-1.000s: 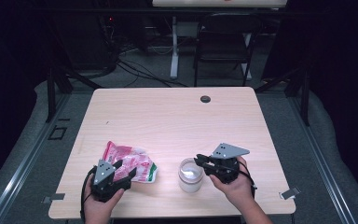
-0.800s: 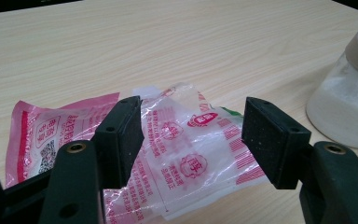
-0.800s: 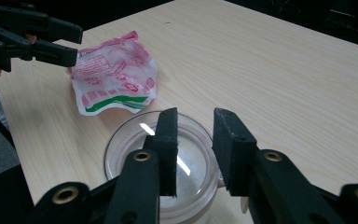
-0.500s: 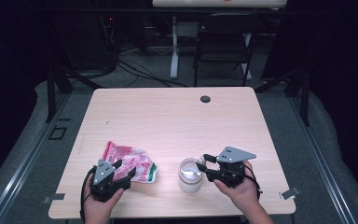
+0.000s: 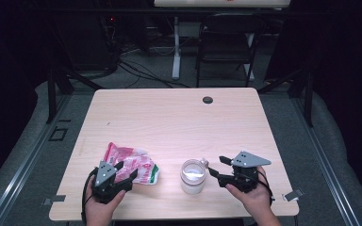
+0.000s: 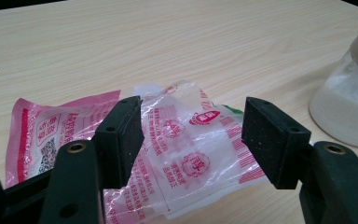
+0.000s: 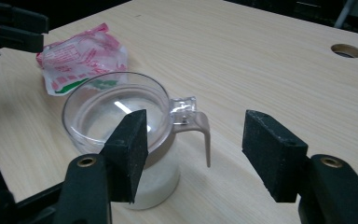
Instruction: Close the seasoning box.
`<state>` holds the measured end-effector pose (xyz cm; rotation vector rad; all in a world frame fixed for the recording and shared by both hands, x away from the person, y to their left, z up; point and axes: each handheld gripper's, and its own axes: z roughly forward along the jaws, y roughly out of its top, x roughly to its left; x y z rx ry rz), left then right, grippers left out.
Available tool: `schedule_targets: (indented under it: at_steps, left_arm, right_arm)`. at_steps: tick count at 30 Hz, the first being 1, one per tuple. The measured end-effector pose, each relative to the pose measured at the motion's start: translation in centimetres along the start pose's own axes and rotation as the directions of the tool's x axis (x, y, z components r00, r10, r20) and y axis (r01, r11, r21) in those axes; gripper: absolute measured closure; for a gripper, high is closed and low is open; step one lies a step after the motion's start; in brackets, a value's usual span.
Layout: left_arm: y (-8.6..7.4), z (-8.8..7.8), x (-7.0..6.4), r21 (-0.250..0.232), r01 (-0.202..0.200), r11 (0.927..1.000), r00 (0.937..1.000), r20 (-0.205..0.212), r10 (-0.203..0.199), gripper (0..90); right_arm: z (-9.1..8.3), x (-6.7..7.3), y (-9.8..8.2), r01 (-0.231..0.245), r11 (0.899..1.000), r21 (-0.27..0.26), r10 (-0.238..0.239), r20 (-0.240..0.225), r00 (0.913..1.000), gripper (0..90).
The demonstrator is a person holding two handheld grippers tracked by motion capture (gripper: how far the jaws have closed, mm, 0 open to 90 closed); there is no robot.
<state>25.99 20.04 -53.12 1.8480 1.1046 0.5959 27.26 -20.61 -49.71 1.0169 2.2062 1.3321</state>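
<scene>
Gaping left tongs [image 5: 125,171] over pink bag [image 5: 134,165], right tongs [image 5: 217,165] just opened beside jar [image 5: 193,176], near table's front edge [image 5: 169,217]

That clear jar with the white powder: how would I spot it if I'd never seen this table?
Look at the near edge of the wooden table, between the two hand-held grippers. The jar stands upright just left of the right hand-held gripper. Unlike the flat pink-and-white plastic bag to its left, it is round, transparent, half full of white powder.

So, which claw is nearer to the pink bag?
Left. The left claw stands open right over the pink bag. The right claw, also open, is beyond the jar, farther from it.
</scene>
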Motion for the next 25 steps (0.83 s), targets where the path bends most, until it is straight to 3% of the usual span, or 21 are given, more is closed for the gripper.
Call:
schedule_targets:
  at_steps: [8,19,25]
  left_arm:
    - [0.0,0.0,0.0,0.000,-0.007,1.0000,1.0000,0.000,0.007,38.2]
    - [-0.1,0.1,0.0,0.003,-0.006,1.0000,1.0000,-0.006,0.006,38.2]
    - [-0.1,0.1,0.2,0.006,-0.005,1.0000,1.0000,-0.008,0.005,38.2]
  right_arm:
    - [-0.4,-1.0,-1.3,-0.044,0.999,-0.018,0.045,0.043,0.9980,40.0]
    - [-0.4,-2.1,-3.0,-0.059,0.998,0.023,0.057,0.088,0.9945,40.0]
    - [-0.1,-2.3,-3.5,-0.065,0.997,0.032,0.062,0.090,0.9940,39.8]
